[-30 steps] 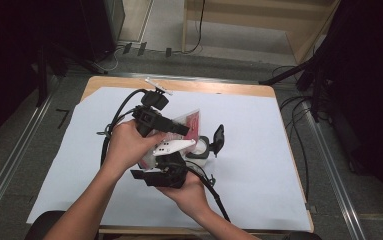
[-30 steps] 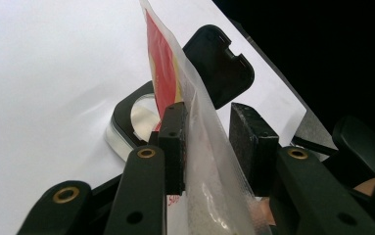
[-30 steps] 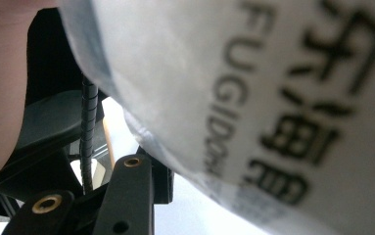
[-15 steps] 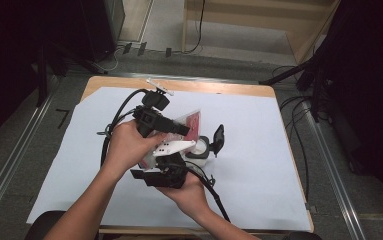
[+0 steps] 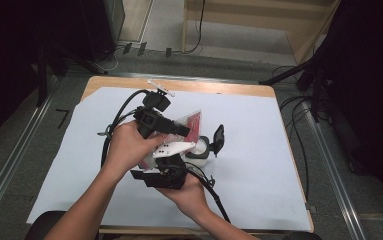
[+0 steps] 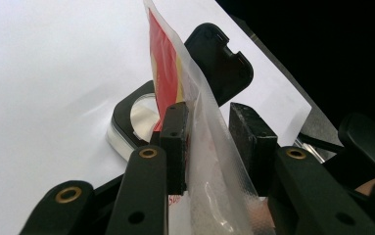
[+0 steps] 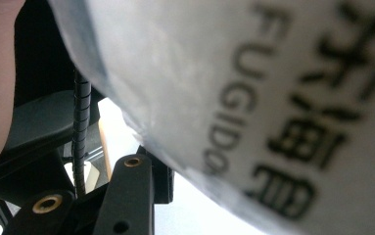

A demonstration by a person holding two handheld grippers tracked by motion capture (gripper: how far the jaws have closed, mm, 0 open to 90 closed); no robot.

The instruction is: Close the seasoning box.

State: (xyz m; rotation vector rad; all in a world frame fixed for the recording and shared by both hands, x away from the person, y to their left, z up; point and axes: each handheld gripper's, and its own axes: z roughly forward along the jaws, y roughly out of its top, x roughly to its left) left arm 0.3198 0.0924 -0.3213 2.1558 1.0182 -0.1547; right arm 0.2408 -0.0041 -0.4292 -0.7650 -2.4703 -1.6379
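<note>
While both hands meet at tabletop centre, I hold the left hand-held gripper clamped on the upright red-and-clear pouch. At its 12 o'clock stands a round container, its black lid tilted open. Pressed against white printed packaging, the right hand-held gripper possibly grips it; I cannot tell.

Next to nothing differs across the three high-view moments; the left gripper keeps its place over the red-and-clear packet, the right gripper stays low beneath it, and both hands hold the same pose. The open black-lidded container sits unmoved on the white sheet.
</note>
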